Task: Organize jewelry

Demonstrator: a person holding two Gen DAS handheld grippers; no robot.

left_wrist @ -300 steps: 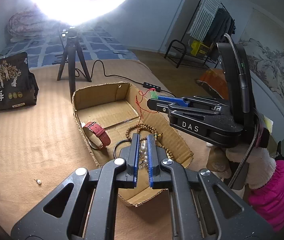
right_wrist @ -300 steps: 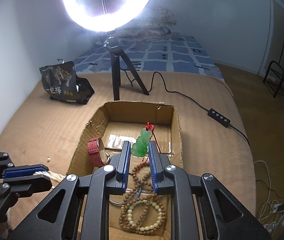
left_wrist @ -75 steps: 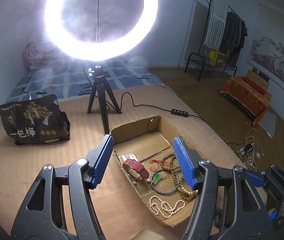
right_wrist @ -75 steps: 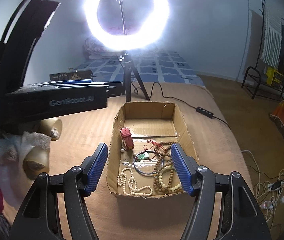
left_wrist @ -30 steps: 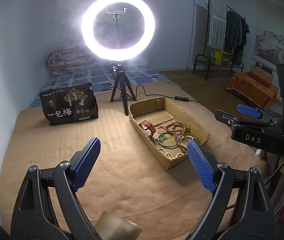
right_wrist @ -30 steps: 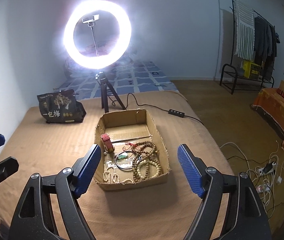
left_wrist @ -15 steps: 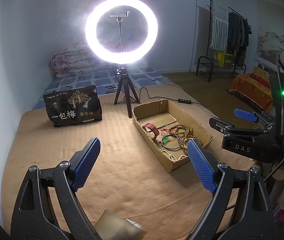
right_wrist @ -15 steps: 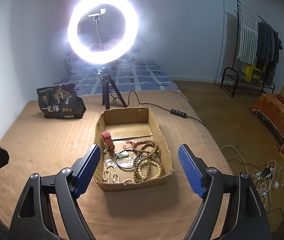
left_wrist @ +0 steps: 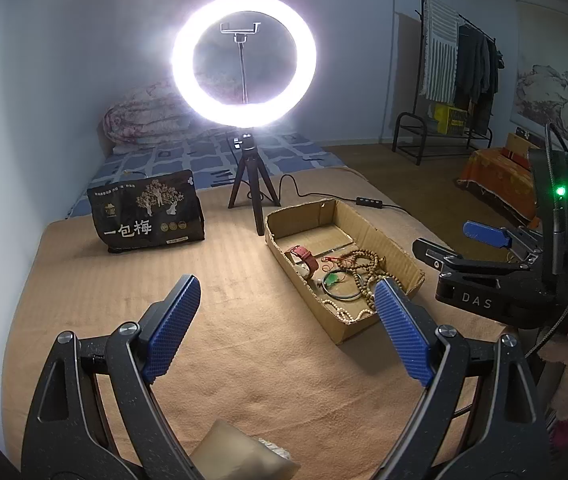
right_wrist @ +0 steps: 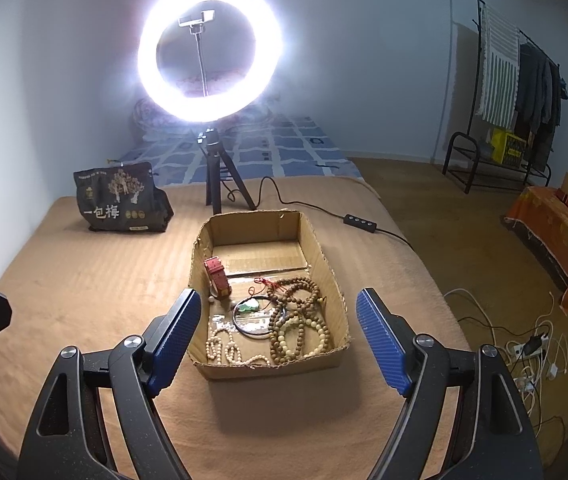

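I hold both units pulled back and raised above the bed (right_wrist: pixel 84 280), well clear of the cardboard box (right_wrist: pixel 325 258); ten seconds ago each one was down inside the box with its jaws closed on a piece. The left hand-held gripper (left_wrist: pixel 284 320) is now released, jaws spread wide, nothing between them. The right hand-held gripper (right_wrist: pixel 276 332) is likewise released and empty; in the left view its body sits off to the right of the box.

All the jewelry I can see lies in the box:
- brown bead strands (right_wrist: pixel 297 322), coiled at the right side;
- pale bead necklace (right_wrist: pixel 224 346), along the near wall, where it was not lying ten seconds ago;
- dark bangle (right_wrist: pixel 258 318), mid-floor;
- red-strap watch (right_wrist: pixel 218 276), standing by the left wall;
- green pendant (right_wrist: pixel 248 307) with red cord, now inside the bangle ring.

I see no loose piece on the bed cover. My judgement: both deposits are complete and the sorting is at or near its end.
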